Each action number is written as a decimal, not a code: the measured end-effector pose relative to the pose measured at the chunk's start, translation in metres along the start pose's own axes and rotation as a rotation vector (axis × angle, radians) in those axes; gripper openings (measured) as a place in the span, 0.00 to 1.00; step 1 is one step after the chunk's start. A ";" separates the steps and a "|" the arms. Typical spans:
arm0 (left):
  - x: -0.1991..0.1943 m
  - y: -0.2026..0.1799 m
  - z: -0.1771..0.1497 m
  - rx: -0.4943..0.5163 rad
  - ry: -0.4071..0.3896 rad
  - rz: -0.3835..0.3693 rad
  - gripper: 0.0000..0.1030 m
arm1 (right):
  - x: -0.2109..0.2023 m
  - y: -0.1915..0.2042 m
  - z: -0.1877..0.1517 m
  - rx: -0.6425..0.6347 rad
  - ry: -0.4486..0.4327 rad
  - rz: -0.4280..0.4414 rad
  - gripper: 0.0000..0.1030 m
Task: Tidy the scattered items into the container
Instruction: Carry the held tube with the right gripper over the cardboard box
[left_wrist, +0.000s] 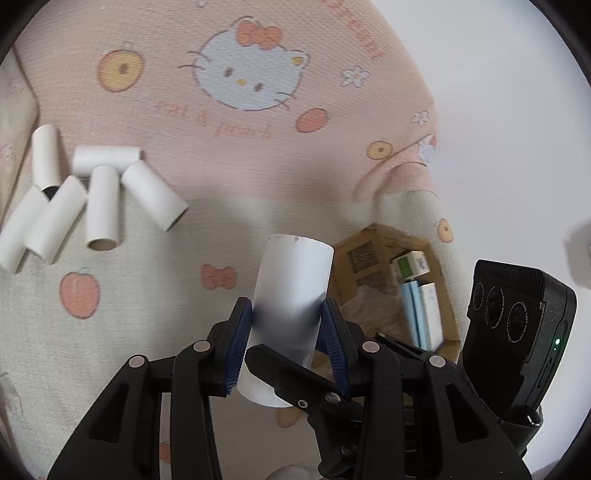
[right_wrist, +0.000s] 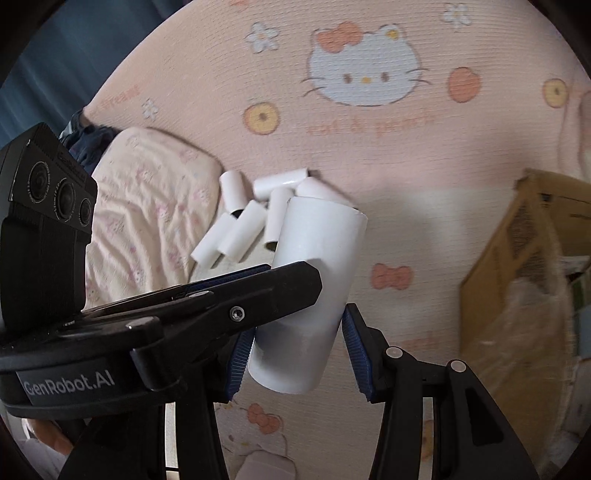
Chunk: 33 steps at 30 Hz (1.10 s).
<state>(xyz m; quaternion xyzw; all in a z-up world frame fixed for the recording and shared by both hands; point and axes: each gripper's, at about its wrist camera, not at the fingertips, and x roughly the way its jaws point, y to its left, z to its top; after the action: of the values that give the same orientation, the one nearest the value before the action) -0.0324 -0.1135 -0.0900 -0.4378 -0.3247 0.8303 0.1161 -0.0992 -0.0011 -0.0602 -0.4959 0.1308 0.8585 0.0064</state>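
Observation:
A white cardboard tube is held above the bed. My left gripper is shut on it, both blue pads pressed on its sides. In the right wrist view the same tube sits between my right gripper's blue pads; the right pad stands a little apart from it, so the right gripper is open around it. The left gripper's finger crosses the tube there. Several more white tubes lie in a pile on the sheet, also in the right wrist view. The cardboard box is at the right.
The pink Hello Kitty sheet covers the bed. A pillow lies left of the tube pile. The box holds small cartons and plastic wrap. The other gripper's camera block is at the right edge.

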 end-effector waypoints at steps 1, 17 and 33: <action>0.001 -0.003 0.002 0.005 0.002 -0.007 0.40 | -0.003 -0.001 0.002 0.000 -0.002 -0.005 0.44; 0.023 -0.112 0.041 0.257 0.026 -0.053 0.40 | -0.073 -0.042 0.045 -0.014 -0.073 -0.163 0.44; 0.098 -0.184 0.047 0.384 0.207 -0.044 0.41 | -0.108 -0.120 0.040 0.099 -0.058 -0.235 0.43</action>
<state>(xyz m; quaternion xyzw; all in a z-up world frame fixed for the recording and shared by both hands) -0.1443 0.0528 -0.0168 -0.4836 -0.1565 0.8247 0.2482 -0.0614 0.1366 0.0246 -0.4819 0.1138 0.8583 0.1349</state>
